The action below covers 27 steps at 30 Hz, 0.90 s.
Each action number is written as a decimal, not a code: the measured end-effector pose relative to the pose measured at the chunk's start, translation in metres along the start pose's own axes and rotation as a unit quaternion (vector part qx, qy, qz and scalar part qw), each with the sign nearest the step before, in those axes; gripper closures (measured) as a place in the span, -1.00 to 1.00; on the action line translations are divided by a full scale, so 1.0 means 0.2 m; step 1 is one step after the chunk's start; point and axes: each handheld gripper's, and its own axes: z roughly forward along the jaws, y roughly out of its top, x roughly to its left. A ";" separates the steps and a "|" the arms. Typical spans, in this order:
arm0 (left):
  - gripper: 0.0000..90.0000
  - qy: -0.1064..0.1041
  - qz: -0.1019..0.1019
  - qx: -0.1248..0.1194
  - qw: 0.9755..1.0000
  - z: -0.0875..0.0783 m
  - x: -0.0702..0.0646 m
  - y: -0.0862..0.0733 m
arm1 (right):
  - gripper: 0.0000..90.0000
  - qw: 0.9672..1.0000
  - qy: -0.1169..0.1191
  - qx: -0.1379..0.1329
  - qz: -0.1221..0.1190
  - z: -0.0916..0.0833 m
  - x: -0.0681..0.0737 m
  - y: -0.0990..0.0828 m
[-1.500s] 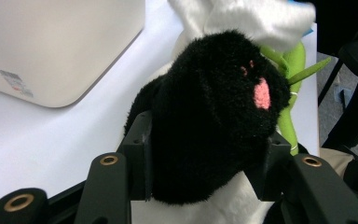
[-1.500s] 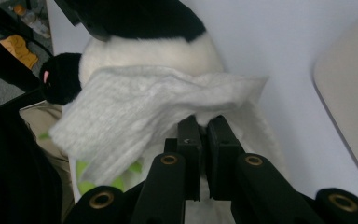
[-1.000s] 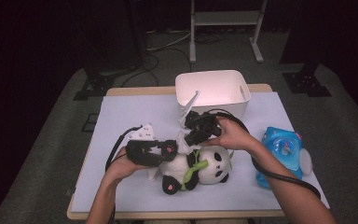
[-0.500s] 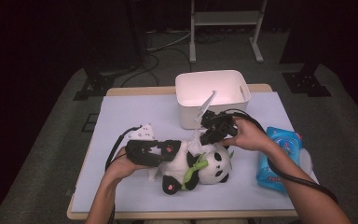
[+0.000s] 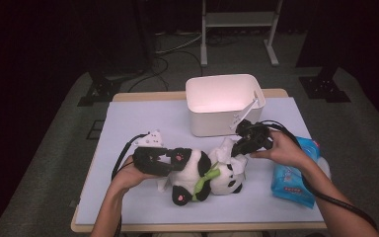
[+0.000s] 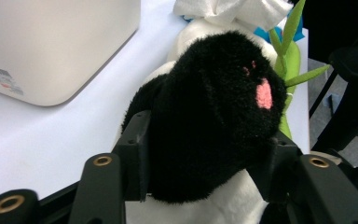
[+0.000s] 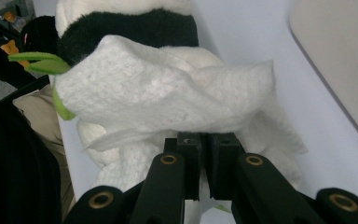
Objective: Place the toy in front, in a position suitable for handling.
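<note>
- While left gripper (image 5: pixel 173 159) pins the panda plush (image 5: pixel 212 173) by a black paw (image 6: pixel 214 112), jaws just been opening but pads on both flanks of the paw, so clamped on it for now.
- Right gripper (image 5: pixel 240 148) pinched tight on a white wipe (image 7: pixel 168 98), wipe draped over the plush's head end.
- Plush lying near the desk's front edge, about midway along it; long axis roughly parallel to that edge, head toward the right gripper, paws toward the left.
- Wipe directly ahead of the right jaws, touching white fur; right hand the nearer one for any wiping stroke.
- White bin (image 5: pixel 224 103) just behind, toward the back edge; blue wipe pack (image 5: pixel 296 177) near the right edge, beside the right forearm.
- Likely free room: open desk (image 5: pixel 128 118) at back-left; little clearance between bin wall and plush.
</note>
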 end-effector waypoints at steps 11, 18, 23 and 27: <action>-0.63 -0.023 -0.060 0.023 0.998 0.04 0.03 0.01 | 0.89 1.000 0.008 -0.010 -0.004 0.03 0.02 -0.03; -0.89 -0.038 -0.082 0.043 0.995 0.09 0.03 0.02 | 0.89 1.000 0.006 -0.006 -0.014 0.03 0.06 -0.04; -0.95 -0.040 -0.074 0.068 0.994 0.12 0.03 0.04 | 0.89 1.000 0.007 -0.009 -0.018 0.03 0.08 -0.06; -0.95 -0.041 -0.065 0.085 0.993 0.15 0.03 0.06 | 0.90 1.000 0.006 -0.017 -0.022 0.03 0.09 -0.08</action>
